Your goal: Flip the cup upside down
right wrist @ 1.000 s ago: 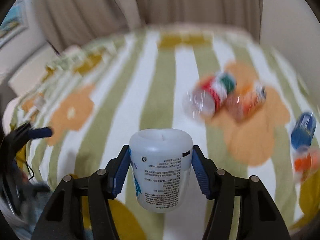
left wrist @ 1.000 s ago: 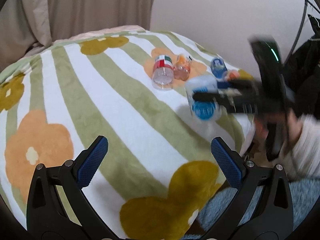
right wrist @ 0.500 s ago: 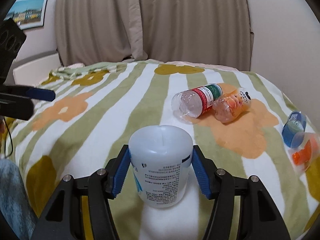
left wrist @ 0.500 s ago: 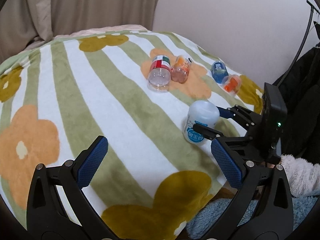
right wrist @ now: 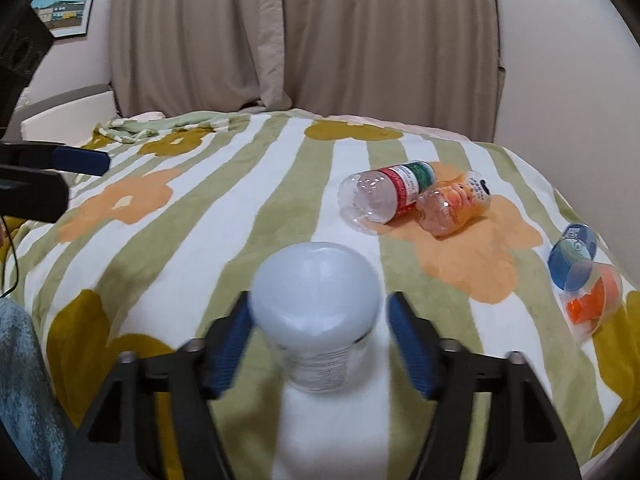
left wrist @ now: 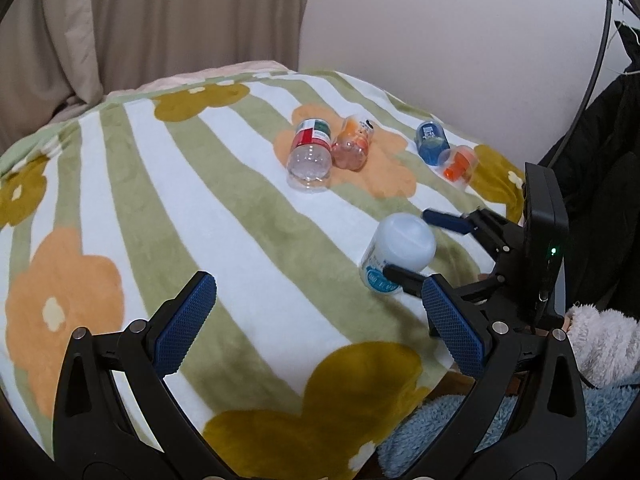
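A white plastic cup (right wrist: 316,312) with a blue label stands upside down on the striped flower blanket (right wrist: 200,248), closed base up. My right gripper (right wrist: 318,340) is open, its blue pads a little apart from the cup on both sides. In the left wrist view the cup (left wrist: 396,254) stands near the blanket's right edge between the right gripper's fingers (left wrist: 444,218). My left gripper (left wrist: 316,324) is open and empty, over the blanket's near part.
A clear bottle with a red and green label (left wrist: 310,156) and an orange bottle (left wrist: 352,146) lie side by side at the back. A blue cup (left wrist: 430,142) and an orange one (left wrist: 458,166) lie near the right edge. A wall and curtains stand behind.
The right gripper set the cup down upside down on the blanket and opened; its pads now stand off the cup. The left gripper stayed in place.
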The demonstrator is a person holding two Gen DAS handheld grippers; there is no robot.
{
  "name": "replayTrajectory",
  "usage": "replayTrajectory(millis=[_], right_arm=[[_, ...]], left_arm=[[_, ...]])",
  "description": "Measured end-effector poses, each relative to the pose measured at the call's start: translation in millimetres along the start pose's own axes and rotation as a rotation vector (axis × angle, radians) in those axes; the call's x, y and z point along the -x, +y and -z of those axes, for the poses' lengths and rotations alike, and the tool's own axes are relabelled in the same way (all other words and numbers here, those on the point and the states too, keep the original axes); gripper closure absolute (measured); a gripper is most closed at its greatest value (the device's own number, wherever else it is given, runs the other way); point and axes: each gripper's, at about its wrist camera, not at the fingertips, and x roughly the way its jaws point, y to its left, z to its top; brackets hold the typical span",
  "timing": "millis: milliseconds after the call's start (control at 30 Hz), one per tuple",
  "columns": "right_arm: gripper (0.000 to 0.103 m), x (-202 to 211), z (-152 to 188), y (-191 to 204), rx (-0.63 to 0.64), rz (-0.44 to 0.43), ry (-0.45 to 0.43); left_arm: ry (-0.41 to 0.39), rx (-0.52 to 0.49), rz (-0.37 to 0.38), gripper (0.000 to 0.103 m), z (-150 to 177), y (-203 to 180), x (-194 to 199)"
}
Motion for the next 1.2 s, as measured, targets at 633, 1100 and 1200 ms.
replayTrajectory(millis=[633, 1100, 1200], right_arm=[[0.0, 124, -73, -50, -0.036, 0.106, -0.136], [0.0, 296, -103, -16, -0.02, 0.58, -0.31], [0.0, 297, -90, -14, -0.112, 0.576, -0.28]], left_arm=[[-0.246, -0.052, -0.072, 0.001, -49, -31, 84], [-0.432, -0.057, -0.06, 0.0, -82, -89, 151], [-0.439, -0.058, -0.092, 0.0, -72, -99, 153]])
